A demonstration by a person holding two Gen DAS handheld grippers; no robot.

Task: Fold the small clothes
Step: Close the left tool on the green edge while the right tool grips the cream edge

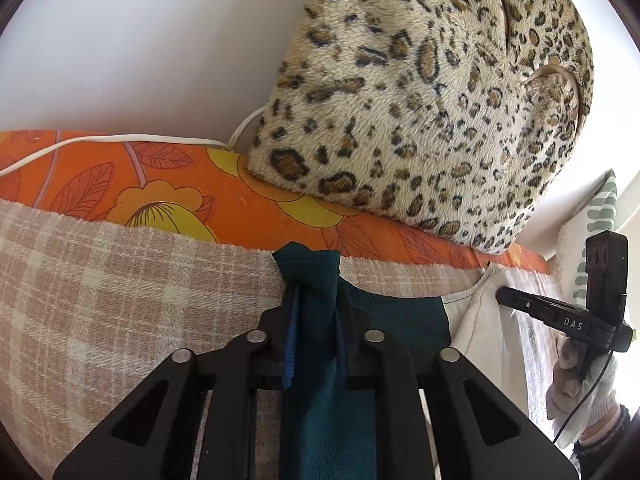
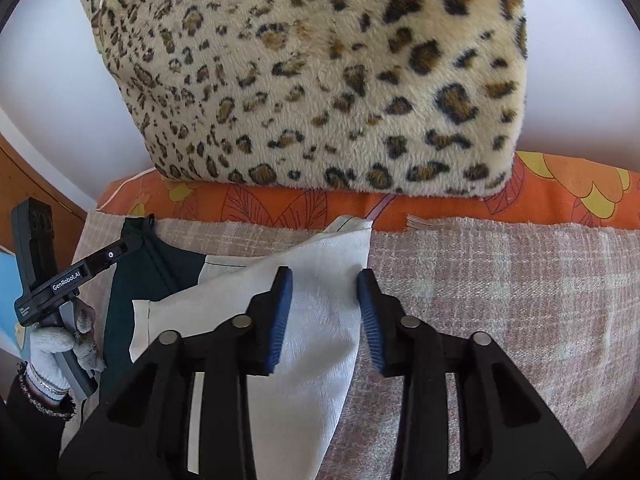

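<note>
A small teal and white garment lies on a pink plaid blanket [image 1: 100, 280]. My left gripper [image 1: 312, 292] is shut on a bunched fold of the teal part [image 1: 396, 320], which pokes up past the fingertips. My right gripper [image 2: 324, 280] stands open, its blue pads [image 2: 280, 312] apart over the white part [image 2: 320, 340], whose corner peaks just ahead of them. The right wrist view shows the left gripper [image 2: 132, 242] at the far left on the teal edge, held by a gloved hand [image 2: 52, 352]. In the left wrist view the right gripper [image 1: 500, 292] touches the white cloth at the right.
A leopard-print cushion [image 1: 420, 100] leans on the white wall behind, resting on an orange floral sheet [image 1: 180, 192]. A white cable [image 1: 120, 140] runs along that sheet. A leaf-patterned pillow [image 1: 600, 216] stands at the far right, and a wooden board [image 2: 24, 176] at the left.
</note>
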